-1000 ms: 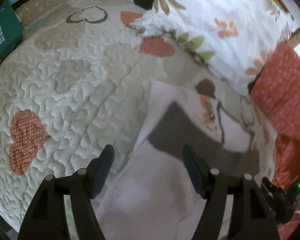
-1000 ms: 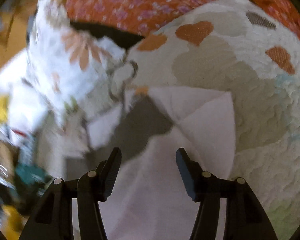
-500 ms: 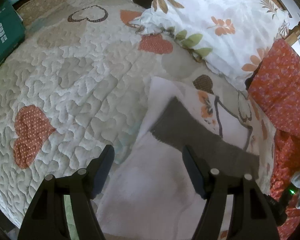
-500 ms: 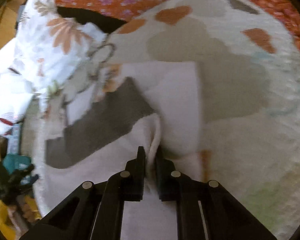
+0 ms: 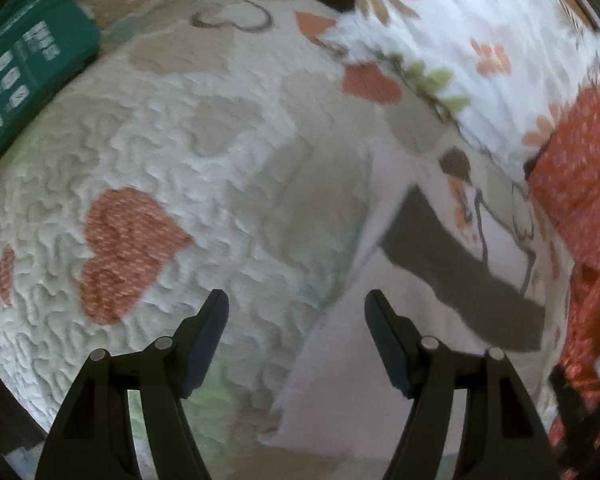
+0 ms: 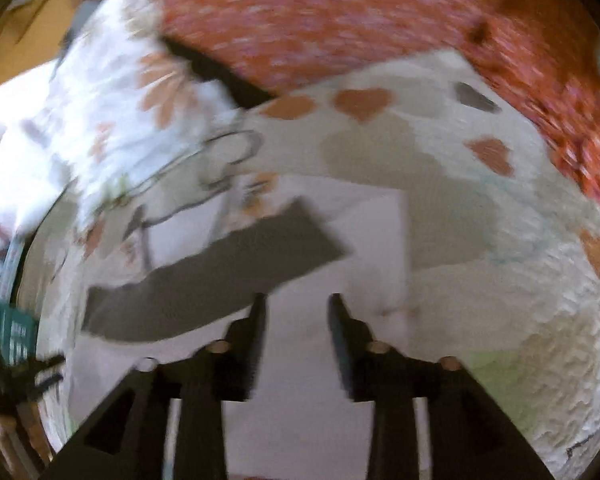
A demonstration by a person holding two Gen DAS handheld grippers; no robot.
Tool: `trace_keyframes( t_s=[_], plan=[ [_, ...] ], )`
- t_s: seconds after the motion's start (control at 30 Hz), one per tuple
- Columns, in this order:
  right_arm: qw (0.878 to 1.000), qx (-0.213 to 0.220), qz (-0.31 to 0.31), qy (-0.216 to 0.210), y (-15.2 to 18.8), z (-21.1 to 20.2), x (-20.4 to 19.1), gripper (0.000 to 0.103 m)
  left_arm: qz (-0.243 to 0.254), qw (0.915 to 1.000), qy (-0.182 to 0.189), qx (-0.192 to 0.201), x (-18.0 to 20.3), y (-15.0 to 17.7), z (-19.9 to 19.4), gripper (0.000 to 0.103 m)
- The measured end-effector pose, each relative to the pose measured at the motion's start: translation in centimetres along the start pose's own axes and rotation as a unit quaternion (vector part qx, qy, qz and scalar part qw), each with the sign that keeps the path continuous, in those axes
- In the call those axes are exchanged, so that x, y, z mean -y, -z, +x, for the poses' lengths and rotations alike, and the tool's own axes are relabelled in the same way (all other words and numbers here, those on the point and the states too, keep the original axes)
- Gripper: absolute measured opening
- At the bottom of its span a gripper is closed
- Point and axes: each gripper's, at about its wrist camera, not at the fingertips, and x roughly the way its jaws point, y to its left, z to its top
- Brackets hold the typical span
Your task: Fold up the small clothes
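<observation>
Both claws, left gripper (image 5: 296, 312) and right gripper (image 6: 296, 308), gaping empty, hovering over pale garment (image 6: 300, 400) lying on quilt (image 5: 180, 140).

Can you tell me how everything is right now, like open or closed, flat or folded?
left gripper: open, holding nothing, over the quilt edge of the cloth.
right gripper: open, holding nothing, above the cloth.
white garment: lying flat on the quilt, partly folded, grey band showing.
quilt: spread out.
floral pillow: lying on the quilt.
</observation>
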Motion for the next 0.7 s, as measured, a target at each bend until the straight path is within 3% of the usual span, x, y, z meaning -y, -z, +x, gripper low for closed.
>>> trace_keyframes(
  t_s=[0.23, 0.33, 0.53, 0.7],
  plan=[
    [0.987, -0.083, -0.116, -0.08, 3.8, 3.9, -11.1, 0.048, -0.055, 0.9981, 0.013, 0.024, -3.9, -1.1, -2.5, 0.07],
    [0.976, -0.09, -0.17, -0.1, 5.4, 5.2, -16.2, 0.046, -0.078, 0.9963, 0.019, 0.032, -5.7, -1.4, -3.5, 0.07],
    [0.964, -0.132, -0.176, -0.148, 6.2, 9.8, -23.5, 0.044, -0.098, 0.9937, 0.032, 0.043, -7.9, -1.8, -4.9, 0.07],
    [0.96, -0.165, -0.176, -0.145, 6.9, 14.3, -28.0, 0.046, -0.113, 0.9917, 0.037, 0.049, -9.5, -2.0, -5.6, 0.07]
  ],
)
